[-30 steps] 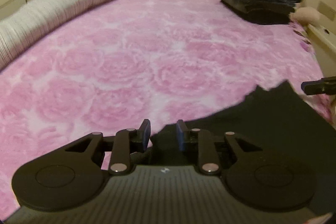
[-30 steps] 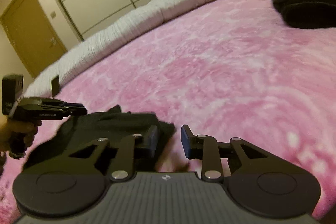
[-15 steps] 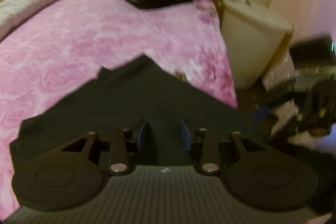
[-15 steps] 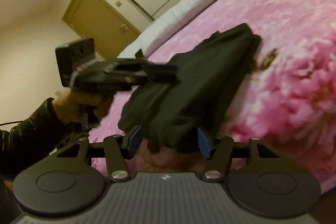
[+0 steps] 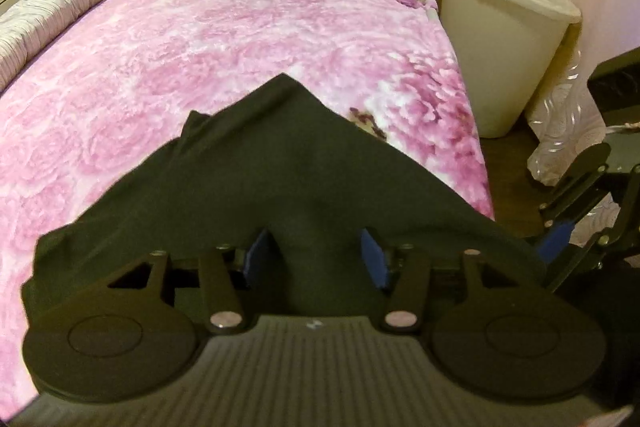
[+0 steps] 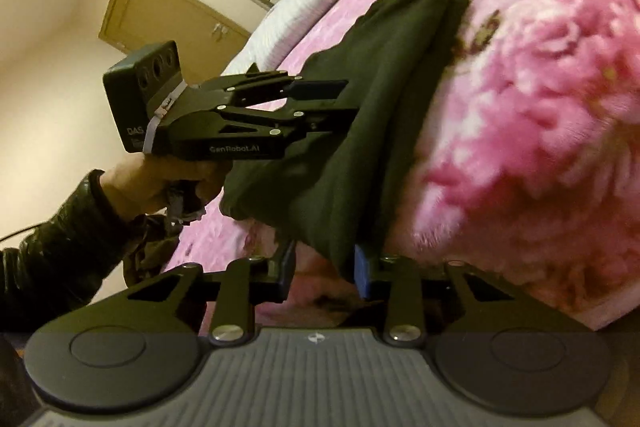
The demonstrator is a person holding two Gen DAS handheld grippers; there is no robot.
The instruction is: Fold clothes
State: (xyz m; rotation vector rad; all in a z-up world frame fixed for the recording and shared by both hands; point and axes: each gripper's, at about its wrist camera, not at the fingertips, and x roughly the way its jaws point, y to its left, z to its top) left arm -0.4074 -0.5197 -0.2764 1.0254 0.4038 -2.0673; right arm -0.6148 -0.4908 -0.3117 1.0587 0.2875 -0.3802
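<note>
Dark, soft garment (image 5: 288, 167) draped in a peak over fluffy pink bed (image 5: 200, 39) edge, between opening left gripper (image 5: 316, 255) and closing right gripper (image 6: 324, 271) pads.

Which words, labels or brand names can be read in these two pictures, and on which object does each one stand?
"GenRobot.AI": on the side of the left gripper, seen in the right wrist view.
"DAS": on the black camera box at the back of that gripper; the smaller print below it is too blurred to read.
Small logo marks on both gripper bodies near the cameras: not readable as text.
</note>
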